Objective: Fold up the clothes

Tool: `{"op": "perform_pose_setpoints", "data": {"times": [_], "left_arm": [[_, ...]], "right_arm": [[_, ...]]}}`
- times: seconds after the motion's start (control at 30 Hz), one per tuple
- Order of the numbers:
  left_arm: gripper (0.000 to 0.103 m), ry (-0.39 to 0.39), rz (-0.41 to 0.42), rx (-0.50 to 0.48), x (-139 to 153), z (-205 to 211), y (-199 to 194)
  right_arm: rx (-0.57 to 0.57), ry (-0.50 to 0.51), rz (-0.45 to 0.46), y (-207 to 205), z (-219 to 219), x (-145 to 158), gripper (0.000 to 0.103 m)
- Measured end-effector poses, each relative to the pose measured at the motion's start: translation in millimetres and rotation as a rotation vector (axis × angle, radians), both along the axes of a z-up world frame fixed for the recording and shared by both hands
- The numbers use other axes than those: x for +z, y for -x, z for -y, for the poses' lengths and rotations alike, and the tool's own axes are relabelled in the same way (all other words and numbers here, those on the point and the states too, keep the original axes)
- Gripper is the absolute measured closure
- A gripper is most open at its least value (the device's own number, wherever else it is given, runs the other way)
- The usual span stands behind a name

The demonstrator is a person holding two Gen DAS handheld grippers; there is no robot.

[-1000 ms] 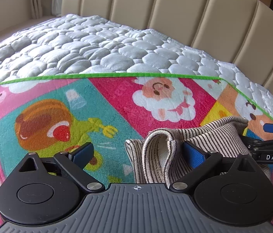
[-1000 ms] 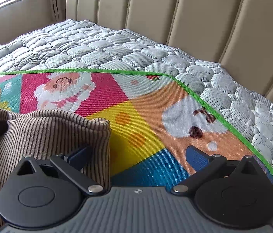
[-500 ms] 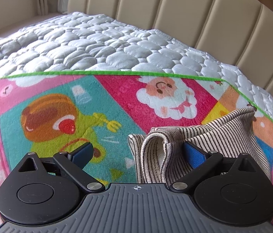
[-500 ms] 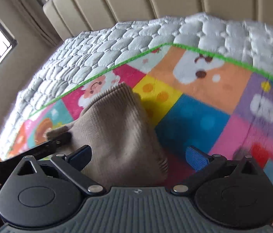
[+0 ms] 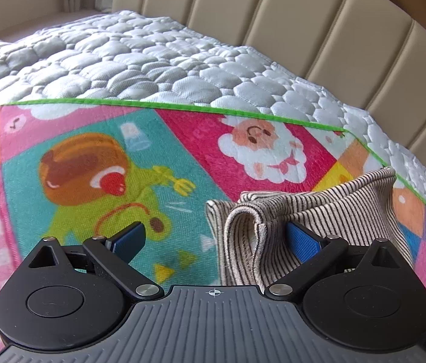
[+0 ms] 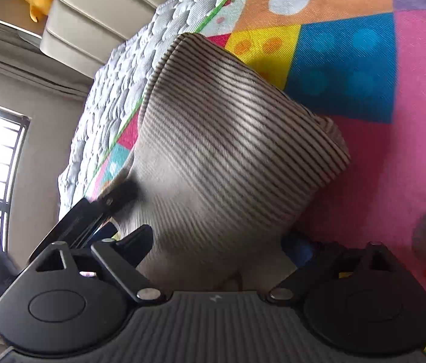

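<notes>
No words, brand names or numbers can be read in either view. The only sign on the left gripper [image 5: 216, 240] is a small white circle with a cross in it, at 6 o'clock in its camera view, in the middle of the grey ridged body. The right gripper [image 6: 223, 246] has a small pale mark in the same spot, at 6 o'clock in its view, but it is too blurry to tell what it is. The colourful mat [image 5: 98, 163] shows only cartoon drawings and shapes, with no letters to read.
</notes>
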State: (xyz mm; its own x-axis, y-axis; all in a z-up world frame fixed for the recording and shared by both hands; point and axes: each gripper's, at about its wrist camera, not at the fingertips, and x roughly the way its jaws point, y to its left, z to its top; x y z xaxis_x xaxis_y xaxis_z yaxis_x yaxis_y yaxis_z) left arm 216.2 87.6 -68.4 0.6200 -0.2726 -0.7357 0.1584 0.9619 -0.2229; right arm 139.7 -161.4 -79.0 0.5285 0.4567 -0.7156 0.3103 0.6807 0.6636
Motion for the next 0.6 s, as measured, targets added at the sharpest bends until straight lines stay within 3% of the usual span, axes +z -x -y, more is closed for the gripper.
{"op": "perform_pose_setpoints", "data": {"times": [0.1,0.2,0.3,0.43,0.5,0.6], "left_arm": [[0.002,-0.084,0.080,-0.020,25,-4,12],[0.002,-0.034,0.120,-0.141,47,-5,9],[0.002,0.051,0.089,-0.315,45,7,-5],[0.002,0.064,0.006,-0.421,22,25,-29],[0.002,0.025,-0.049,-0.433,6,29,-42],[0.001,0.064,-0.118,-0.407,-5,25,-50]], "right_arm": [[0.058,-0.001,-0.001,-13,6,-1,0.017],[0.135,0.003,0.003,-25,14,0,0.019],[0.212,0.007,0.007,-38,22,2,0.021],[0.275,-0.010,0.013,-49,33,2,0.023],[0.262,-0.038,0.003,-51,39,-1,0.025],[0.249,-0.069,-0.009,-55,48,-2,0.026]]}}
